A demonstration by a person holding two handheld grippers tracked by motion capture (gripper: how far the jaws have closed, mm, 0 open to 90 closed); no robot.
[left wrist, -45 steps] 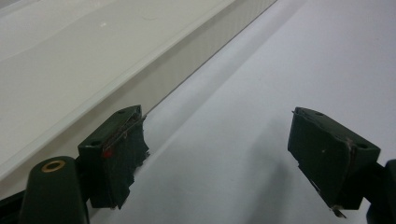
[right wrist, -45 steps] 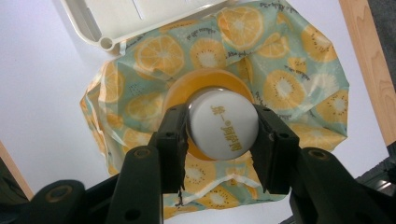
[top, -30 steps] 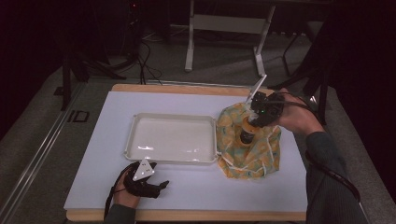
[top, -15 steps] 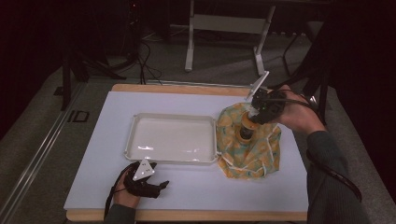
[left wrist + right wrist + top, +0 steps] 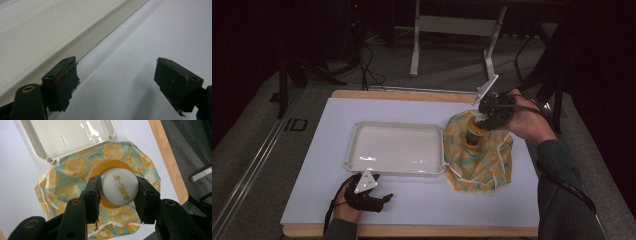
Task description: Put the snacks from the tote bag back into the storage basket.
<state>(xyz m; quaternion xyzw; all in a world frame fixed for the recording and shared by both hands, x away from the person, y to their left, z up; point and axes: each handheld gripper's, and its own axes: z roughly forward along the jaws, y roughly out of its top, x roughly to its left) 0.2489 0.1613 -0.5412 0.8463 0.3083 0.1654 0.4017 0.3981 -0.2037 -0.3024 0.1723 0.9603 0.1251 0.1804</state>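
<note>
Right gripper (image 5: 119,192): my jaws are closed on the white cap (image 5: 119,189) of the bottle (image 5: 472,135), one jaw on each side of it, both touching. In the high view this gripper (image 5: 486,118) comes down on the bottle from above.
Bottle: it stands upright on the cloth (image 5: 479,162), at the right part of the table (image 5: 422,205). Its body is orange and I see it as a ring around the cap in my right gripper view.
Cap: it is round and white, with yellow letters that I cannot read.
Cloth: it has a print of orange slices (image 5: 75,166) on a pale green ground. It lies crumpled under the bottle, and its left edge touches the tray (image 5: 357,150).
Tray: it is white and shallow, in the middle of the table, just beside the cloth.
Left gripper (image 5: 382,200): my jaws stand wide apart and hold nothing. It rests low on the table at the near edge, in front of the tray. In my left gripper view (image 5: 120,82) the tray wall (image 5: 100,35) runs close along one jaw.
Table: the top is white, with a wooden edge (image 5: 166,160).
</note>
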